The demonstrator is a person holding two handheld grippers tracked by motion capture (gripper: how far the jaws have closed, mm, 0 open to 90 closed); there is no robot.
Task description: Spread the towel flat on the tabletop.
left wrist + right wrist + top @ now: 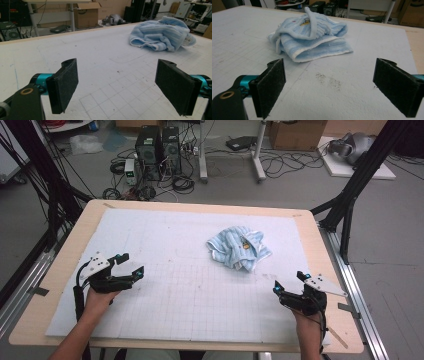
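Note:
A crumpled light-blue towel lies in a heap on the white gridded mat, right of centre. In the left gripper view the towel sits far off at the upper right; in the right gripper view the towel is close ahead, with a small yellow tag on top. My left gripper rests low at the mat's left side, open, nothing between its pads. My right gripper is at the mat's right front, open and empty, pointing toward the towel, its pads well short of it.
The mat covers a wooden table with black frame posts at both sides. Dark specks mark the mat ahead of the right gripper. Computers, cables and boxes stand on the floor beyond the far edge.

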